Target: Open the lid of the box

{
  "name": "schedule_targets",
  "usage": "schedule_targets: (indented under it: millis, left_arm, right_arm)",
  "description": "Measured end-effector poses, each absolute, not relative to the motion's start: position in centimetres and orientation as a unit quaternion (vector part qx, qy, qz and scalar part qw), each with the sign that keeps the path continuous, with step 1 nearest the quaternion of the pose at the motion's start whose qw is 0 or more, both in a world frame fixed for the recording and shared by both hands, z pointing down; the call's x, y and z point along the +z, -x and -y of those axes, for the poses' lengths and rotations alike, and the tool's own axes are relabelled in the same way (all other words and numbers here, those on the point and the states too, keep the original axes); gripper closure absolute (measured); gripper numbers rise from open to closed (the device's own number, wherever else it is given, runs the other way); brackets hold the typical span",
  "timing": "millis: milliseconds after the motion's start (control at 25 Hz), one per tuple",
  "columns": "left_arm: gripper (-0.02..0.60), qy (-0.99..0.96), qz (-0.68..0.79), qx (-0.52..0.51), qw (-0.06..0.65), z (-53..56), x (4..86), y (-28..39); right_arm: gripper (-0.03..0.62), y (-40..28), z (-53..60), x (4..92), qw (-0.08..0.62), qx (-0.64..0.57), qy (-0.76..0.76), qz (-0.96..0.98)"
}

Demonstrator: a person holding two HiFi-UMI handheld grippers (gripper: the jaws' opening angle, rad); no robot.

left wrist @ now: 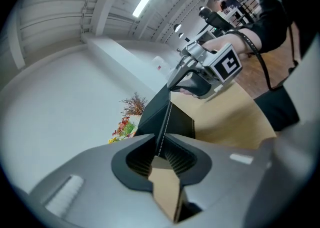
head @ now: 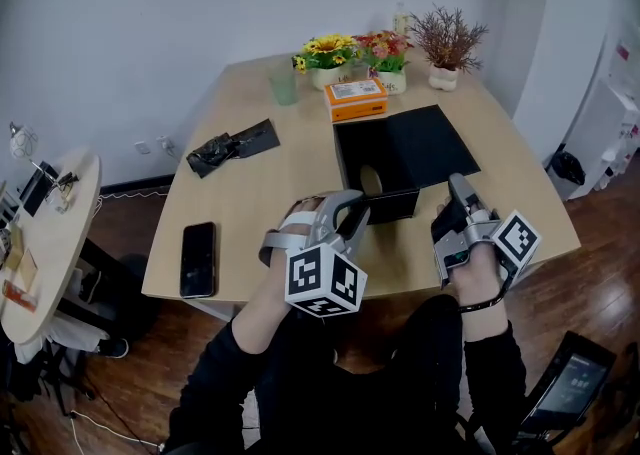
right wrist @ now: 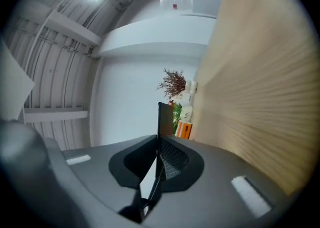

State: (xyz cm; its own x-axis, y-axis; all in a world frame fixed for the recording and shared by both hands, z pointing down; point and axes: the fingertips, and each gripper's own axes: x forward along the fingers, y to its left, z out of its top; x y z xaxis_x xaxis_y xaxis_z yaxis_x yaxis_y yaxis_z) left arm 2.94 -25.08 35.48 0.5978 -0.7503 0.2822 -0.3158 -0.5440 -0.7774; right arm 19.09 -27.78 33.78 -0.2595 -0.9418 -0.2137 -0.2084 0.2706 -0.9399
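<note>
A black box (head: 392,205) stands near the front of the wooden table (head: 270,213), and its black lid (head: 415,143) is swung up over the back right. At the box's front left corner, my left gripper (head: 352,211) is shut on a thin black wall of the box. That wall (left wrist: 161,122) runs edge-on between the pads in the left gripper view, where my left gripper (left wrist: 161,154) is clamped on it. My right gripper (head: 458,186) is shut on the lid's front right edge. In the right gripper view the lid (right wrist: 164,122) stands edge-on in my right gripper (right wrist: 157,159).
A black phone (head: 198,258) lies at the table's front left. A crumpled black bag (head: 232,148) lies further back. An orange box (head: 357,100), a green cup (head: 283,83) and flower pots (head: 330,58) stand at the far edge. A round side table (head: 45,233) is at the left.
</note>
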Motion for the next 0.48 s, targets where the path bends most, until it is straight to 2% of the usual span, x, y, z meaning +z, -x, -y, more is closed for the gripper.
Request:
schedule_targets:
  millis: [160, 200, 240, 280, 480]
  left_arm:
    - [0.538, 0.824, -0.33, -0.303, 0.348, 25.1, 35.4, -3.0]
    - [0.537, 0.825, -0.335, -0.296, 0.347, 25.0, 35.3, -2.9]
    - [0.537, 0.825, -0.346, -0.282, 0.346, 25.0, 34.9, -2.7]
    - [0.529, 0.824, -0.363, -0.263, 0.346, 25.0, 34.1, -2.4]
    - [0.526, 0.829, -0.439, -0.128, 0.321, 23.8, 28.0, 0.0]
  right_arm:
    - [0.569, -19.3, 27.3, 34.2, 0.418, -0.418, 0.449, -0.67]
    - [0.546, -19.6, 26.8, 33.8, 0.406, -0.397, 0.467, -0.678]
    - [0.485, -19.9, 26.3, 33.1, 0.39, -0.365, 0.492, -0.688]
    - [0.464, -20.3, 25.7, 32.0, 0.373, -0.323, 0.519, -0.698]
    - [0.478, -20.8, 22.8, 24.6, 0.266, -0.055, 0.623, -0.734]
